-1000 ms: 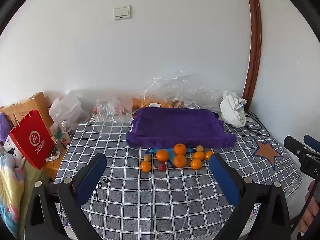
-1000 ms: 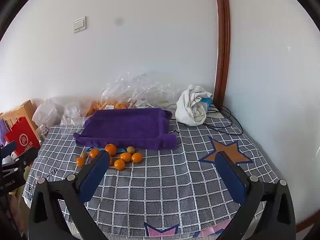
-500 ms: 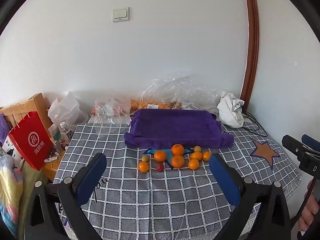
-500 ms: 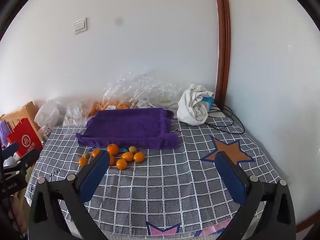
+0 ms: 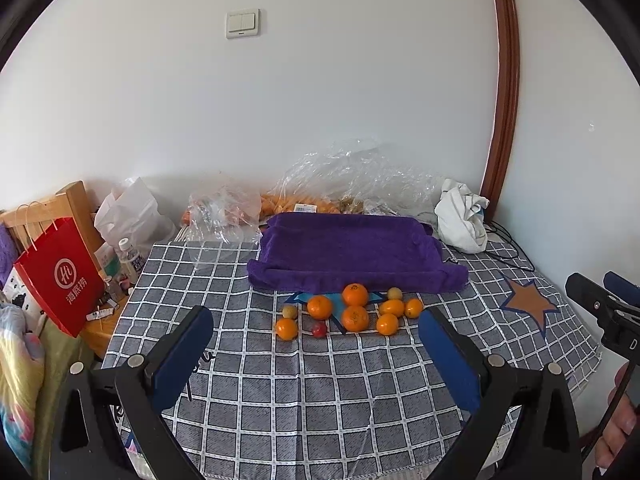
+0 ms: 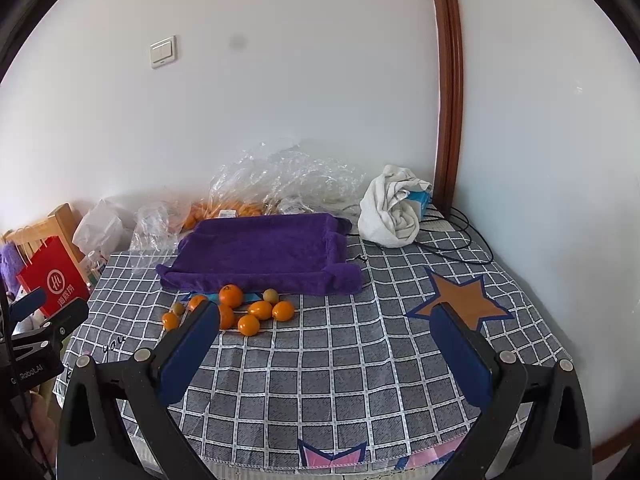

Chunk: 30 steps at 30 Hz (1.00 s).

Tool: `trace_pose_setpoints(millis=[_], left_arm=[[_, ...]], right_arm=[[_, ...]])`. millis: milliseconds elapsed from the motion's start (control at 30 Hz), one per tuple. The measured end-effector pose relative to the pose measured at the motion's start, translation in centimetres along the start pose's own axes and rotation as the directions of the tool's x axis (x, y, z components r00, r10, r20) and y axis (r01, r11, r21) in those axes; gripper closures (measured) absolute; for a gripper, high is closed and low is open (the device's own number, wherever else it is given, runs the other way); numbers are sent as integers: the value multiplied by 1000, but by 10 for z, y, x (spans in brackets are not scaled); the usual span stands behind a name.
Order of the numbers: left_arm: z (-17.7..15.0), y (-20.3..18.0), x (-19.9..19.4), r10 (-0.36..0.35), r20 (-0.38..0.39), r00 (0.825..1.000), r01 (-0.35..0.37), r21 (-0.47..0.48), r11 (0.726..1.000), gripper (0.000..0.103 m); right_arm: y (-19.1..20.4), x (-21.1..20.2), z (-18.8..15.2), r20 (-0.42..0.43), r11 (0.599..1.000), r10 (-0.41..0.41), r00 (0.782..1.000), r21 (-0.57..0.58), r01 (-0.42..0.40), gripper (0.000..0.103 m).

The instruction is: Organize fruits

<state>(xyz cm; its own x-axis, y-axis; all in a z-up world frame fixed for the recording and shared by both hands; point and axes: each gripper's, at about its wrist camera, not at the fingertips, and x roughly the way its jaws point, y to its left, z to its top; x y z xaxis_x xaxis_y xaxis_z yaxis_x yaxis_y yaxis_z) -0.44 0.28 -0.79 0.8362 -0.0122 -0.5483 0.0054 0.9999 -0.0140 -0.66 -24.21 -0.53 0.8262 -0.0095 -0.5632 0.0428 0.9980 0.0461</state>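
Observation:
Several oranges (image 5: 355, 295) (image 6: 231, 295), smaller kumquats (image 5: 391, 307), two pale round fruits and a small red fruit (image 5: 318, 330) lie in a cluster on the checked tablecloth (image 5: 304, 392) (image 6: 344, 364), just in front of a purple towel-lined tray (image 5: 348, 252) (image 6: 264, 254). My left gripper (image 5: 316, 320) is open and empty, held above the near table edge, short of the fruit. My right gripper (image 6: 326, 312) is open and empty, to the right of the cluster. Its left finger hides part of one orange.
Crumpled clear plastic bags (image 5: 352, 184) with more fruit lie behind the tray against the wall. A white cloth bundle (image 6: 394, 212) and black cables (image 6: 460, 240) sit at the back right. A red paper bag (image 5: 60, 276) and bottles stand off the table's left side.
Both grippers have drifted slightly back and up, so the fruit and tray sit a little lower and farther. Both stay open; nothing on the table has moved.

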Motion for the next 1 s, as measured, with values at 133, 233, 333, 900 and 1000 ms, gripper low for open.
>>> trace_pose_setpoints(millis=[133, 233, 333, 900, 1000], left_arm=[[0, 0, 0, -26, -10, 1000, 26, -12, 1000, 0], [0, 0, -1, -14, -9, 1000, 14, -6, 1000, 0], [-1, -1, -1, -13, -14, 1000, 12, -16, 1000, 0], [3, 1, -4, -17, -9, 1000, 16, -11, 1000, 0], [1, 3, -4, -16, -7, 1000, 16, -17, 1000, 0]], right_arm=[[2, 0, -1, -3, 1000, -6, 1000, -7, 6, 0], [4, -2, -2, 3, 1000, -4, 1000, -17, 4, 0], [4, -3, -1, 6, 1000, -4, 1000, -17, 4, 0], [8, -4, -1, 12, 1000, -7, 1000, -19, 7, 0], [8, -4, -2, 13, 1000, 0, 1000, -18, 0, 0]])
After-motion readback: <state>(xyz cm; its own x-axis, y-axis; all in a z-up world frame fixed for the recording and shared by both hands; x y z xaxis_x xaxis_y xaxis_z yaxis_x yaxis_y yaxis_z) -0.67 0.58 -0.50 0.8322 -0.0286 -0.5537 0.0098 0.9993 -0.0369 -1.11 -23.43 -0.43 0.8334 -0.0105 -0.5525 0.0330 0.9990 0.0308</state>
